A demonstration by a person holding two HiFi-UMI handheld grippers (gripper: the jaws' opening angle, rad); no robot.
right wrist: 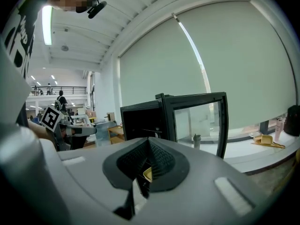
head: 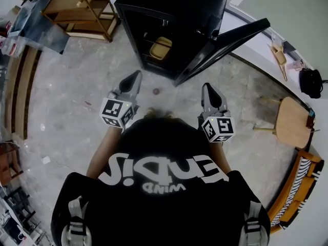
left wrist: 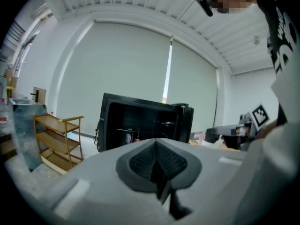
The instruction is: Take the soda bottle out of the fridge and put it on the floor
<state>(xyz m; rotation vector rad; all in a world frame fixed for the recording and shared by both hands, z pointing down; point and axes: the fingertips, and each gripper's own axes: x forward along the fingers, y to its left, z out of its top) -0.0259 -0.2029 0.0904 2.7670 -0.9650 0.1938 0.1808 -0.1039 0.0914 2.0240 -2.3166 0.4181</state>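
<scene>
A black fridge stands on the floor ahead of me, its glass door swung open to the right. On a shelf inside lies a yellow item. In the left gripper view, small bottle-like things stand deep inside the fridge; I cannot tell which is the soda bottle. My left gripper and right gripper are both held short of the fridge, pointing at it, shut and empty. The right gripper view shows the fridge and its door.
A wooden shelf rack stands left of the fridge. A round wooden stool is at the right, near a curved ledge. A small reddish thing lies on the floor between the grippers and the fridge.
</scene>
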